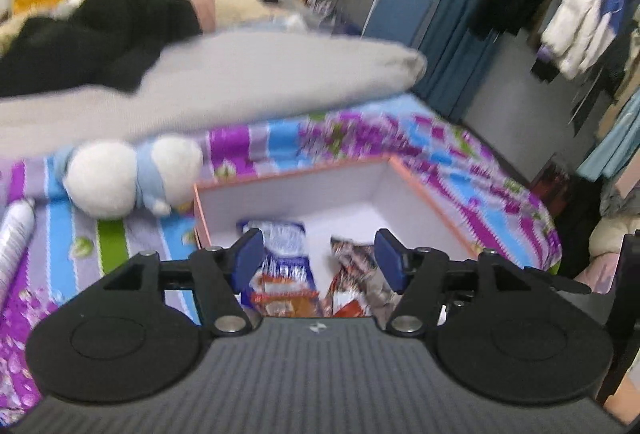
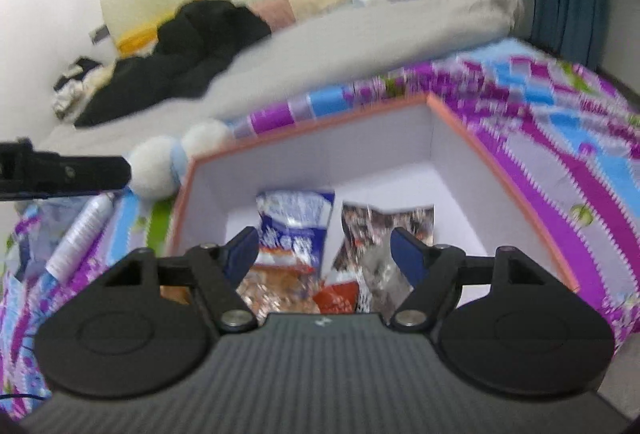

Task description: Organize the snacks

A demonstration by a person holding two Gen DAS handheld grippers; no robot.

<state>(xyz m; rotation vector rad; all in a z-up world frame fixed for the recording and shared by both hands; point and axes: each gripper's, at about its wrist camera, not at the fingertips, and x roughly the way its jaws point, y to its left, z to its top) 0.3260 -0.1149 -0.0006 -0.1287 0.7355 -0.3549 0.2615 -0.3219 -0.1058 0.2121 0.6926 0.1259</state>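
Snacks [image 2: 296,230] in box [image 2: 460,122], below open right claw [image 2: 324,254].

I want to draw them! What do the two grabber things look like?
Both match. The left gripper and the right gripper each have a dark grey ribbed body with a tiny white logo, two round black discs, black arms with silver bolts, and blue finger pads. No hands or sleeves show.

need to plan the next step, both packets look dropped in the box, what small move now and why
Probably lift both grippers clear: the left gripper and right gripper are open and empty, and the blue packet and brown packet lie inside the box.
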